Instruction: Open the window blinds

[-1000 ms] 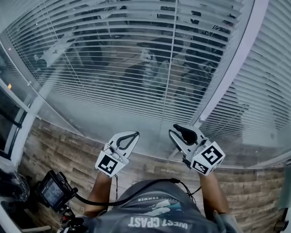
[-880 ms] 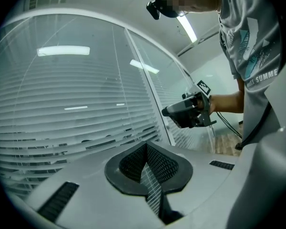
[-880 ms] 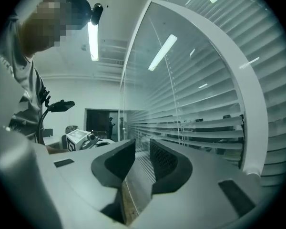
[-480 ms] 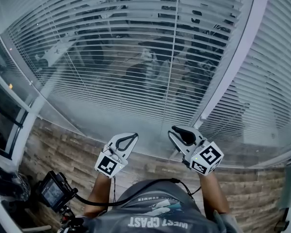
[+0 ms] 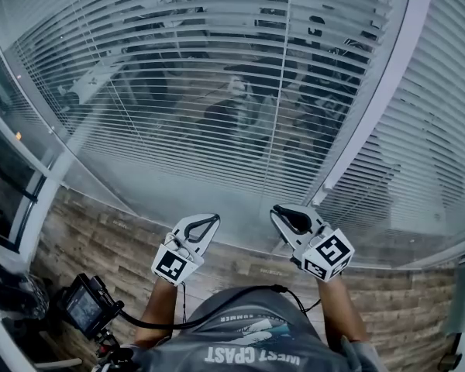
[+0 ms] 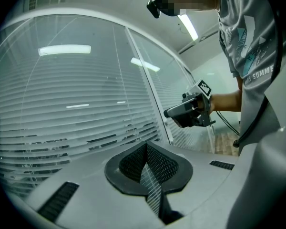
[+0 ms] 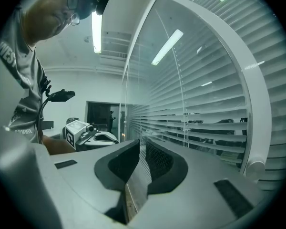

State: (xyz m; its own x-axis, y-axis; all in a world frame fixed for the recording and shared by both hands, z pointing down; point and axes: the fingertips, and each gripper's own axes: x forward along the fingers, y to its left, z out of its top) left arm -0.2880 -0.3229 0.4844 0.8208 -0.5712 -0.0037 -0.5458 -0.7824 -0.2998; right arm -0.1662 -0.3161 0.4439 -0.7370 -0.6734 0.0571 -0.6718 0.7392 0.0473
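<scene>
White horizontal blinds [image 5: 217, 76] hang behind a glass pane [image 5: 139, 184], their slats partly tilted so dark shapes show through. Thin cords [image 5: 282, 91] run down them. In the head view both grippers are held level just short of the glass, below the slats. The left gripper [image 5: 208, 222] [image 6: 144, 146] is shut, its pads meeting at the tips with nothing between them. The right gripper [image 5: 285, 215] [image 7: 142, 146] stands near the white frame post [image 5: 376, 99]; its jaws are closing, a narrow gap remains and nothing is in it.
A small round white knob [image 7: 254, 168] sits at the foot of the frame post. A second blind panel [image 5: 442, 153] lies to the right. At the lower left a camera [image 5: 85, 307] sits on a stand above the wooden floor [image 5: 85, 239], with a black cable [image 5: 217, 310].
The right gripper's jaws have narrowed. Both grippers have shifted slightly in front of the glass. The blinds look the same.
</scene>
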